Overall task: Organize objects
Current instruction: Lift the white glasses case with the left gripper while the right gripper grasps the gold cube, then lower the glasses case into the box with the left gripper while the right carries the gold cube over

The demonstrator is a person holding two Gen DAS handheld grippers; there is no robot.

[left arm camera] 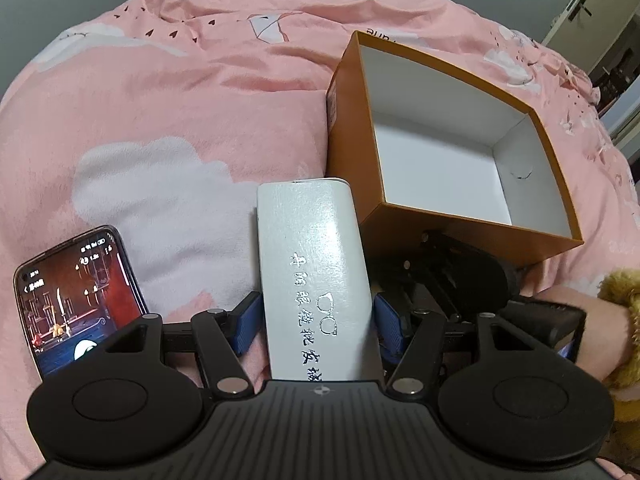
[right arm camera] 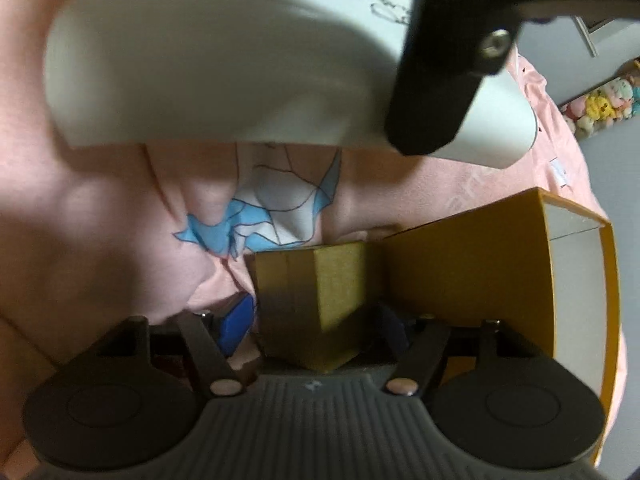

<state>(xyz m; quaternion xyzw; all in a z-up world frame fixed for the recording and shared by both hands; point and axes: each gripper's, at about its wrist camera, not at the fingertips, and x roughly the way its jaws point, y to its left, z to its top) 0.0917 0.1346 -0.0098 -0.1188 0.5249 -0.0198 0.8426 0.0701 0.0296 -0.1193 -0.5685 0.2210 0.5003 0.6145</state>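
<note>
My left gripper is shut on a white glasses case with silver lettering, its blue pads pressing both long sides. An open orange box with a white inside stands just right of the case. In the right wrist view, a small gold box lies tilted between the pads of my right gripper, with slim gaps at each side, close against the orange box. Overhead there hangs the white case with one black left finger across it. The right gripper's body shows below the orange box.
Everything lies on a rumpled pink bedcover. A phone with a lit screen rests at the lower left. A hand in a fuzzy yellow cuff is at the right. Plush toys line the far right, and a door stands beyond the bed.
</note>
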